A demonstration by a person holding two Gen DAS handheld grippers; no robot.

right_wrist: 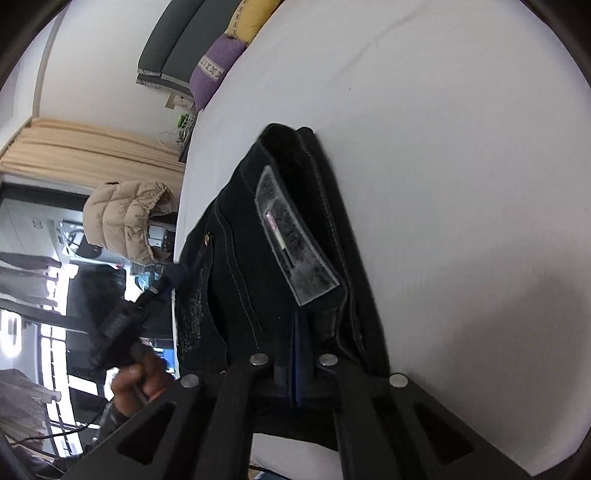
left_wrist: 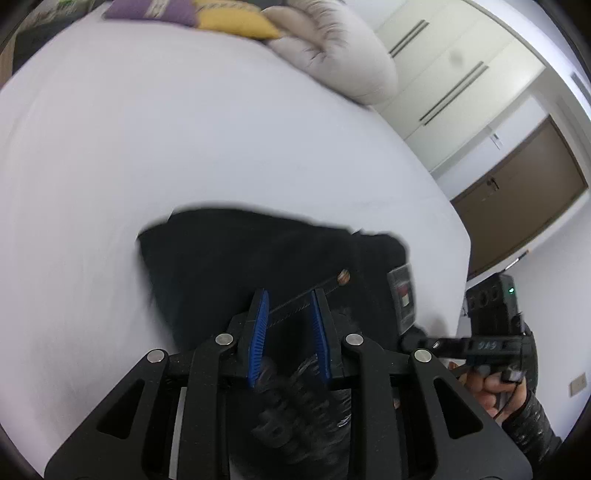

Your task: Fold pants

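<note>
The right gripper (right_wrist: pixel 300 363) is clamped shut on the pants (right_wrist: pixel 258 258) near the waistband; the left gripper (left_wrist: pixel 290 325) stands slightly parted over the cloth, pinching nothing I can make out. The pants are black denim with pale stitching, a rivet and a grey waist patch (right_wrist: pixel 295 240), bunched on the white bed (left_wrist: pixel 184 129). Pillows (left_wrist: pixel 236 20) lie far off.

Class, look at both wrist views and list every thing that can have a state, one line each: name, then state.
Black denim pants: folded, lying on the white bed sheet, waistband end bunched at the grippers.
Left gripper: blue pads apart, black cloth between them; grip unclear.
Right gripper: shut on the pants' waistband.
Grey patch label: facing up, partly lifted.
Brown door: closed.
White wardrobe doors: closed.
</note>
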